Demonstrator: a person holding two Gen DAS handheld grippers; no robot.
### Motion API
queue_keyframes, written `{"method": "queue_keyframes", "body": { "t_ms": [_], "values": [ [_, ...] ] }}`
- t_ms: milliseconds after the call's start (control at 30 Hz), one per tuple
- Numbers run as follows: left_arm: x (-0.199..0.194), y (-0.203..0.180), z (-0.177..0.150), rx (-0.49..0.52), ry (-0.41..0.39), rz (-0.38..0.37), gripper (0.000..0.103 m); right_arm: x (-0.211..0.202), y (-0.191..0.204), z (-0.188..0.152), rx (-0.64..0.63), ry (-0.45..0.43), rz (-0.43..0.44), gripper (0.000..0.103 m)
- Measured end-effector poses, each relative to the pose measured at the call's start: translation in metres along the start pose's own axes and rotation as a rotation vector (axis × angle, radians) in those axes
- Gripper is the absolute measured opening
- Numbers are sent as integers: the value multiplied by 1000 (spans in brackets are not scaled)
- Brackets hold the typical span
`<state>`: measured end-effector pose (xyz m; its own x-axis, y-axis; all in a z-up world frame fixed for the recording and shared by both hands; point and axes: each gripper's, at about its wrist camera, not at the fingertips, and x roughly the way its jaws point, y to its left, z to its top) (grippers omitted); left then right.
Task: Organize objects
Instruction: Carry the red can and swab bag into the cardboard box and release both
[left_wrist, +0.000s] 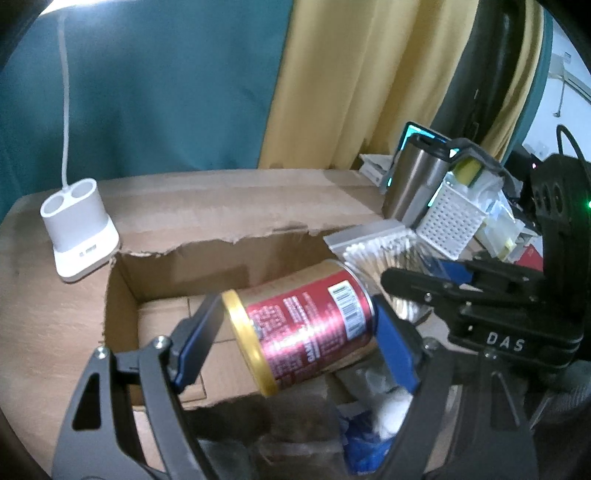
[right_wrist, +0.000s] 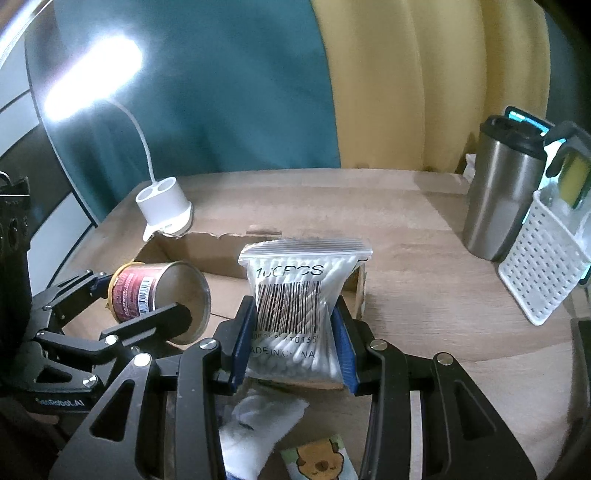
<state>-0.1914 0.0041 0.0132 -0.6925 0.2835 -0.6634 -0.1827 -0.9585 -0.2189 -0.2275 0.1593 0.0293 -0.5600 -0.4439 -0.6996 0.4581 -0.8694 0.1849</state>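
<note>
left wrist: left gripper clamps a red can end to end, lying sideways over the open cardboard box; lamp base at 10 o'clock | right wrist: right gripper pinches a cotton swab bag upright above the box; steel tumbler at 2 o'clock

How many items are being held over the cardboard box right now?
2. The red can is clamped sideways in the left gripper above the cardboard box; the cotton swab bag is pinched in the right gripper at the box's right end.
</note>
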Motion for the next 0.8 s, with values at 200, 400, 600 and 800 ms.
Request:
{"method": "queue_keyframes", "body": {
  "t_ms": [200,400,600,800],
  "values": [
    [15,5,0,-8,32,-6,81,16,-1,0,17,26,-4,42],
    [29,9,-6,-19,71,-12,82,31,-1,-5,41,67,-7,43],
    [36,8,-8,-18,87,-15,82,32,-7,-6,84,64,-17,46],
    [40,6,-8,-22,110,-34,82,17,-10,-6,92,32,-28,59]
  ]
}}
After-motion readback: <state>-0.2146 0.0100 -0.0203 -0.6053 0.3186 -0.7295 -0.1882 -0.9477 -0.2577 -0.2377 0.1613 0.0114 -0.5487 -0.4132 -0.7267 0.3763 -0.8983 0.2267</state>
